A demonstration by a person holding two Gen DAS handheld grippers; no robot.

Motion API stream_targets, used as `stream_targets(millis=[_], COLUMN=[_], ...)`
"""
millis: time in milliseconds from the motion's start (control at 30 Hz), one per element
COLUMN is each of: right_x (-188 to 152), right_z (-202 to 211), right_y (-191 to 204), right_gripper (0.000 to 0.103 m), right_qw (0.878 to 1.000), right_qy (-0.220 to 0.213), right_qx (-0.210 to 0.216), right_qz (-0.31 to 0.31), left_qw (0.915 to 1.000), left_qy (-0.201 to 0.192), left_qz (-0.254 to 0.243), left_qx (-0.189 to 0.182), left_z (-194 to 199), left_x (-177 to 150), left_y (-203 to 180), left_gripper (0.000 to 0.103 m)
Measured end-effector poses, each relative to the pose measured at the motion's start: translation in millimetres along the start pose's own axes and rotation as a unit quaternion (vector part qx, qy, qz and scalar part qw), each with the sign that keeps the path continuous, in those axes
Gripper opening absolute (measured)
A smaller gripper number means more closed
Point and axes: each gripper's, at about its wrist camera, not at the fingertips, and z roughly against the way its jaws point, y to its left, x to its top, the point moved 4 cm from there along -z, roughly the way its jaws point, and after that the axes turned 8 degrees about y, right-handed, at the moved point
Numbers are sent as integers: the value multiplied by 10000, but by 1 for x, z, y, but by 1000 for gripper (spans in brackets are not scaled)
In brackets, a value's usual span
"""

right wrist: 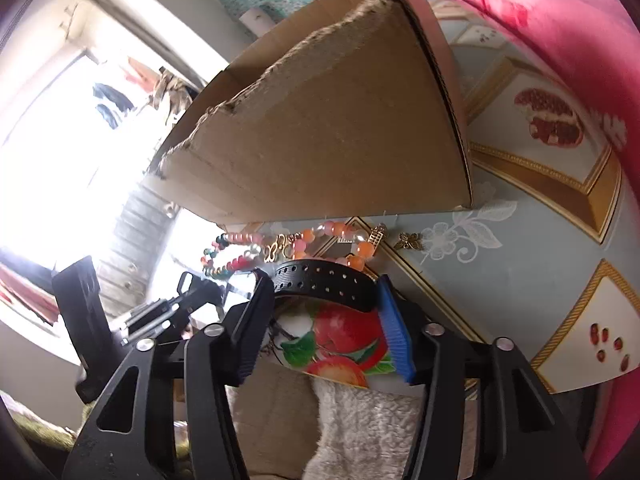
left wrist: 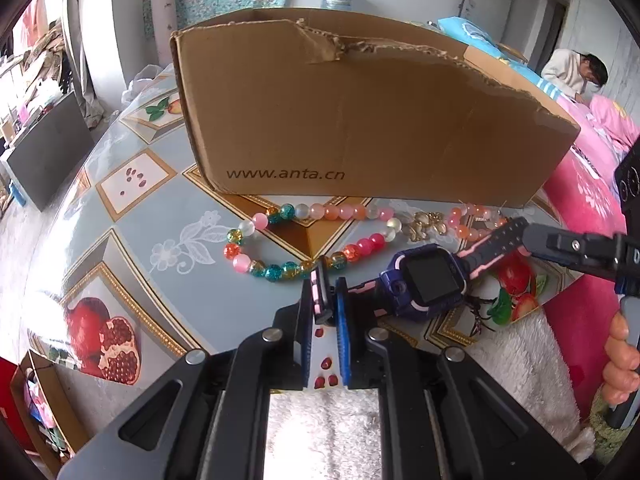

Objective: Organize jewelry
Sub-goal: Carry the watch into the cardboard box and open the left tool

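Left gripper (left wrist: 326,300) is clamped tight on one strap end of a purple child's watch (left wrist: 428,284). The watch body hangs just above the patterned tabletop (left wrist: 132,224), screen up. Right gripper (right wrist: 326,300) straddles the other strap, black with punched holes (right wrist: 324,278); its jaws stand partly apart, and I cannot tell whether the pads press on the strap. Behind the watch, a long string of coloured beads (left wrist: 304,236) lies looped on the tabletop, with a shorter peach bead bracelet (left wrist: 472,220) and a small gold butterfly charm (right wrist: 408,241) beside it. All sit just in front of a torn cardboard box (left wrist: 360,120).
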Motion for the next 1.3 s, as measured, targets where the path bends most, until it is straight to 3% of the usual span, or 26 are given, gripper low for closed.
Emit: stream_targets(millis=[167,233,400,667,733,800,967,1100,1300], right_x=[9,9,14,14,7,6,3,3,8], right_z=[-7,-7,2,3,10,9,10,17,51], right_y=[-10,-13,-16,-30,-30,-22,-9,10,60], right_gripper=[30,30,42,40,36,25,15,13,12], right_qw=[9994,9986,9971,9957,9960,9964,9987,9996,9957], right_qy=[27,50,-93,-120,-154,-171,-126,-199,-369], right_qx=[161,293,516,636,612,582,358,203,172], right_qz=[-310,-446,-549,-660,-629,-592,-336,26,829], left_qw=[9999,9997,9996,9994,9994,9993,9992,9996,9969], left_qy=[-50,-87,-95,-78,-80,-85,-116,-208,-677], left_qz=[-127,-206,-265,-319,-331,-338,-338,-190,-118], left_qx=[27,77,70,85,97,114,171,-42,-384], left_z=[-1,0,0,-1,-1,-1,0,9,74], left_x=[-2,-3,-4,-3,-3,-3,-4,-4,7], left_y=[-2,-3,-4,-4,-4,-5,-7,-4,-4], left_gripper=[10,10,10,10,10,10,10,9,8])
